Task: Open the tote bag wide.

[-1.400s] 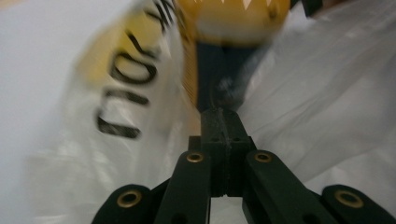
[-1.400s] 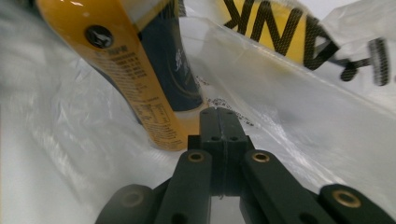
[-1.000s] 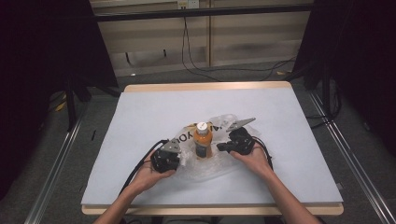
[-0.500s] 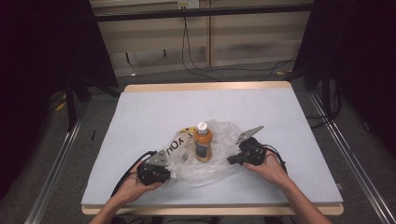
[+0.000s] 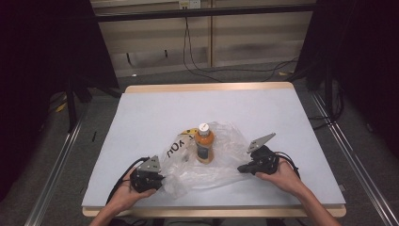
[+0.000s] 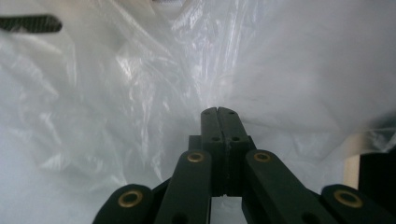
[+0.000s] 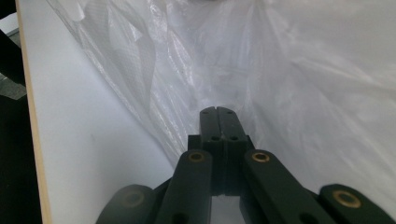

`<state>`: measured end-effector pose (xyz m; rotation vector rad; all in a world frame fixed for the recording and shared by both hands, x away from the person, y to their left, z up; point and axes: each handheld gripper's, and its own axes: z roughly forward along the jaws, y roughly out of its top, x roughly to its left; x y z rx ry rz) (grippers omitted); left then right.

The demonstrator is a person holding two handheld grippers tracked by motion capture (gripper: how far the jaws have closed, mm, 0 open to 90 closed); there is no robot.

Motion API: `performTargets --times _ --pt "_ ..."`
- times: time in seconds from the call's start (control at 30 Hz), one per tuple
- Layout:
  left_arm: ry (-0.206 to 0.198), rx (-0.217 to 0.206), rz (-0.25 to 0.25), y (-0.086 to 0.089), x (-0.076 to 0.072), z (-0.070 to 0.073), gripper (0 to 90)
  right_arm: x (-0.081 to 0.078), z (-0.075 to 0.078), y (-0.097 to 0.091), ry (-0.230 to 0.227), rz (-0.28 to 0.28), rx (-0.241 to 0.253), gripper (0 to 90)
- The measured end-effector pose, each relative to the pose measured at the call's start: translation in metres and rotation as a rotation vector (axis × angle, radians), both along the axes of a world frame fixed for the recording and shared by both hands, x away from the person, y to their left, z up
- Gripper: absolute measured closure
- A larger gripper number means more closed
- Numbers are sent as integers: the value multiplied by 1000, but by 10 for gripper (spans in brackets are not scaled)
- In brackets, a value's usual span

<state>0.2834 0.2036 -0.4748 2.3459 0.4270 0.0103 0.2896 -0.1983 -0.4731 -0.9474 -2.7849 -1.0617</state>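
A clear crinkled plastic bag [image 5: 207, 160] lies near the front middle of the pale blue counter [image 5: 141, 117], an upright orange bottle with a white cap [image 5: 204, 143] inside. The left gripper [image 5: 162, 181] and right gripper [image 5: 241, 168] pinch the bag's left and right edges, jaws fully closed on plastic.

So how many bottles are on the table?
1. A small orange plastic bottle with a white cap stands upright near the table's middle, on the crinkly clear plastic bag; that crumpled bag could hide something small.
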Motion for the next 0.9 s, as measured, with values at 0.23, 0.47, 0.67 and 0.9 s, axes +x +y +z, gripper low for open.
performTargets --times 0.23,0.47,0.67,0.9 --pt "0 -62 32 0 9 9 900 -3 6 1 -31 0 25 900" --pt "-40 -129 44 -9 20 32 900 7 32 5 -88 -19 100 900" --pt "-63 -149 57 -22 35 46 900 19 53 12 -113 -12 128 900" --pt "-38 -90 50 -48 61 42 900 38 70 24 -104 5 108 900"
